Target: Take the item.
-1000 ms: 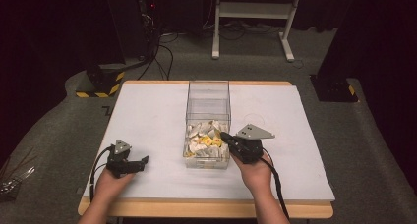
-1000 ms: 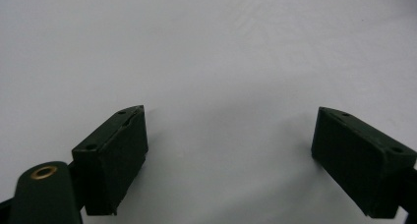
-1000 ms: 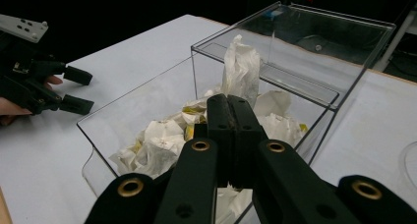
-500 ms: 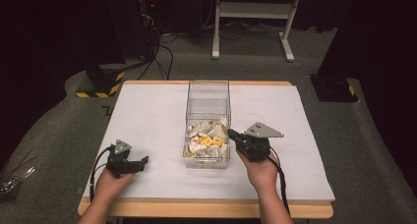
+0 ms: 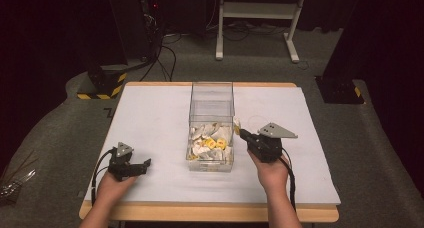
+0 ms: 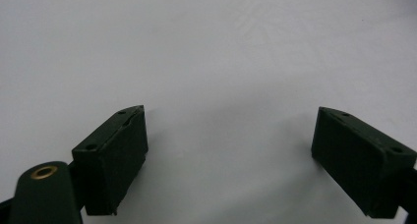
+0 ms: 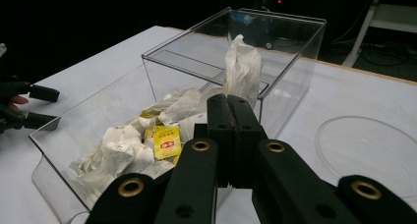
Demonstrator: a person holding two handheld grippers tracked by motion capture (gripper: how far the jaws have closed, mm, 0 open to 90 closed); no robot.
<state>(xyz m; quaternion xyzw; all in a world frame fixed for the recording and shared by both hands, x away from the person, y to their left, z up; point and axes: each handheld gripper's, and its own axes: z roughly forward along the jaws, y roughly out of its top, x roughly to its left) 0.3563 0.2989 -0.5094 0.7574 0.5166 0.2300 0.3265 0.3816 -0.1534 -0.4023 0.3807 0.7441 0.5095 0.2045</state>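
While the left gripper [image 5: 146, 164] rests low on the white table [image 5: 150, 118], jaws wide and empty, the right gripper [image 7: 229, 106] hangs level beside the clear box [image 7: 275, 52], clamped on a crumpled white tea bag [image 7: 242, 69]. The pinched end is hidden between the pads. More tea bags [image 7: 147, 135] lie in the box.

Camera layout: one fixed high view, two gripper-mounted views.
High view looks forward and down from the table's [image 5: 150, 108] near edge; left gripper view faces bare tabletop closely; right gripper view looks level into the clear box [image 7: 206, 71], shared with the high view.
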